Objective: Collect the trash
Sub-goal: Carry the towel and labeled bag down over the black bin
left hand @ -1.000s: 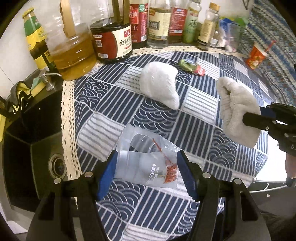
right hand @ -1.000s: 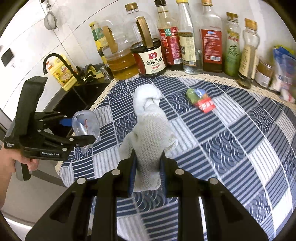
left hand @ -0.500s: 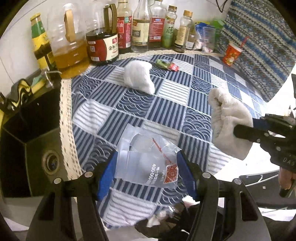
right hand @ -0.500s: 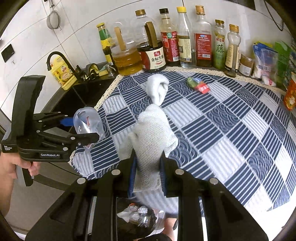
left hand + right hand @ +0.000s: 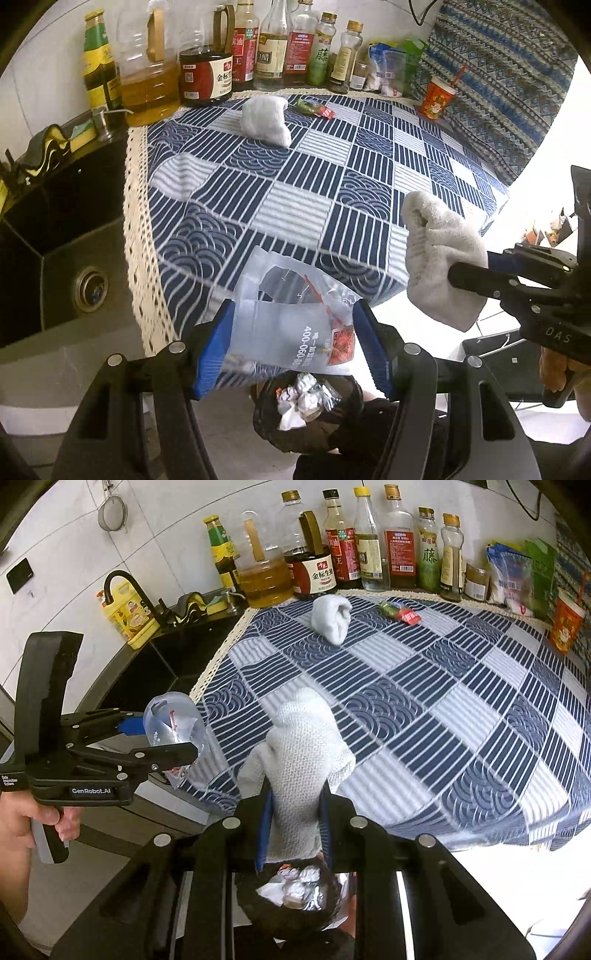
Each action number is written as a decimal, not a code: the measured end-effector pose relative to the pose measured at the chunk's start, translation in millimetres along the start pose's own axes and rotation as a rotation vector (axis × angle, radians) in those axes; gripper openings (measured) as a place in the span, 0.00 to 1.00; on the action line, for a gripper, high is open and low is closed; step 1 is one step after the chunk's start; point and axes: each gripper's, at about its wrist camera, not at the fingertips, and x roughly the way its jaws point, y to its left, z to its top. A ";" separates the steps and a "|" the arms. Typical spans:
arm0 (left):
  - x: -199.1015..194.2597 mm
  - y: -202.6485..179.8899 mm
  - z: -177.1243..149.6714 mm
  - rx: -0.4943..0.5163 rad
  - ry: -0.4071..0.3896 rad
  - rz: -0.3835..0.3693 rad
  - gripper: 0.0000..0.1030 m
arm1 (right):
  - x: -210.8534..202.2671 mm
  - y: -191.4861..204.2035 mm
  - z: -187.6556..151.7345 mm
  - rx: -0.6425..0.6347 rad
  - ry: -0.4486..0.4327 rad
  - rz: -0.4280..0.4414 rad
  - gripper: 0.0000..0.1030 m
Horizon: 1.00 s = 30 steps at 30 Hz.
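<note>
- The left gripper (image 5: 293, 341) is sitting at the bottom centre of the left wrist view, its blue pads pressing on either side of a clear plastic bag (image 5: 295, 325) with red print; the jaws are standing fairly wide around it.
- The right gripper (image 5: 295, 823) is lying at the bottom centre of the right wrist view, its jaws narrow and clamping a white knitted glove (image 5: 299, 771), which is standing up between them.
- In the left wrist view the same glove (image 5: 439, 258) is hanging at the right edge, off the corner of the table.
- A black trash bag (image 5: 306, 413) is gaping open at the bottom of the frame, directly under the clear bag, with crumpled foil and paper inside; in the right wrist view it (image 5: 291, 893) is showing just below the glove.
- A second white glove (image 5: 266, 118) is lying on the blue patterned tablecloth (image 5: 295, 192) in the upper middle, and just to its right a small green and red wrapper (image 5: 316, 108) is lying flat.
- A red paper cup (image 5: 437, 98) is standing at the upper right, near the patterned cushion.
- Bottles of oil and sauce (image 5: 207, 77) are lining the wall along the top.
- A dark sink (image 5: 55, 258) is filling the left side; what is lying by its faucet is probably a sponge and cloths.
- A hand (image 5: 22, 827) is gripping the left gripper's handle at the lower left of the right wrist view.
</note>
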 end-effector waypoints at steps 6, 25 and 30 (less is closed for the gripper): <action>-10.0 0.5 -26.3 -0.011 -0.002 -0.026 0.61 | -2.2 17.9 -22.6 0.021 0.006 -0.005 0.23; 21.1 9.0 -103.9 -0.141 0.093 -0.118 0.61 | 27.3 38.3 -77.9 0.075 0.114 0.003 0.23; 33.8 13.3 -118.1 -0.170 0.127 -0.128 0.61 | 42.0 39.0 -89.6 0.077 0.163 0.006 0.23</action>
